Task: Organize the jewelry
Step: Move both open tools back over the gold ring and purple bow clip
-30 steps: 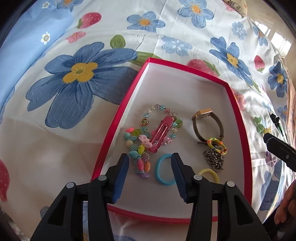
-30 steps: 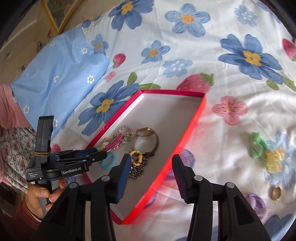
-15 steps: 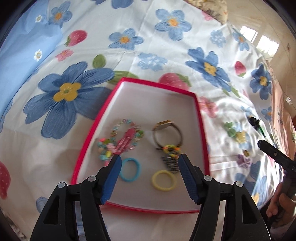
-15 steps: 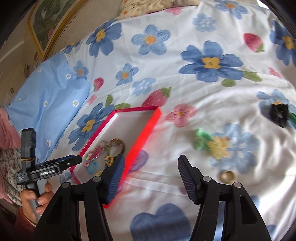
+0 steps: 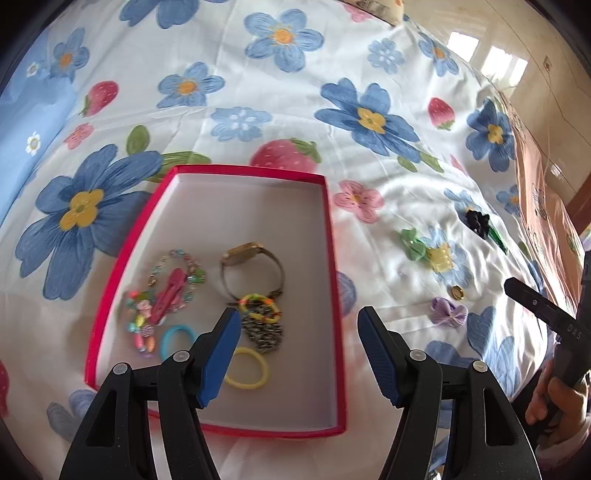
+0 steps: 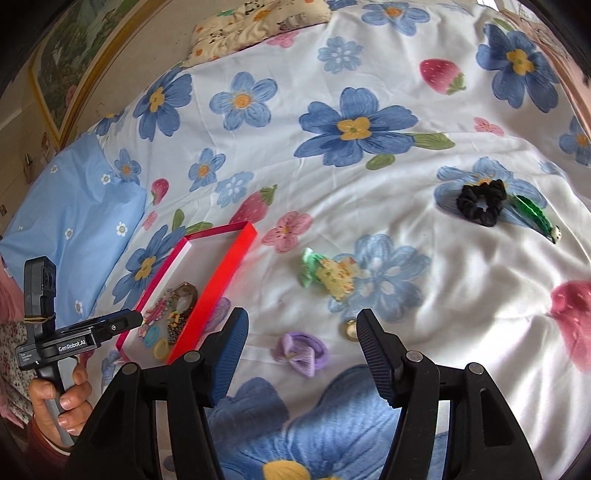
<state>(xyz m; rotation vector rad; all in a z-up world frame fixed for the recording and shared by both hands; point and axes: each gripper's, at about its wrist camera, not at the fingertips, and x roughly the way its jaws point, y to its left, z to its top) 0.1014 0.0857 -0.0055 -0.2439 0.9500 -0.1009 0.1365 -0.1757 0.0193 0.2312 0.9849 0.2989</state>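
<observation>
A white bedsheet printed with large blue flowers, red strawberries and small pink blossoms covers the bed and lies in soft wrinkles. At its left edge rests a light blue pillow dotted with tiny white daisies. At the far end sits a cream cushion with a small multicoloured print. Beyond the blue pillow, a framed picture with a gold border leans against the wall. A pale tiled floor catches window light beyond the bed.
</observation>
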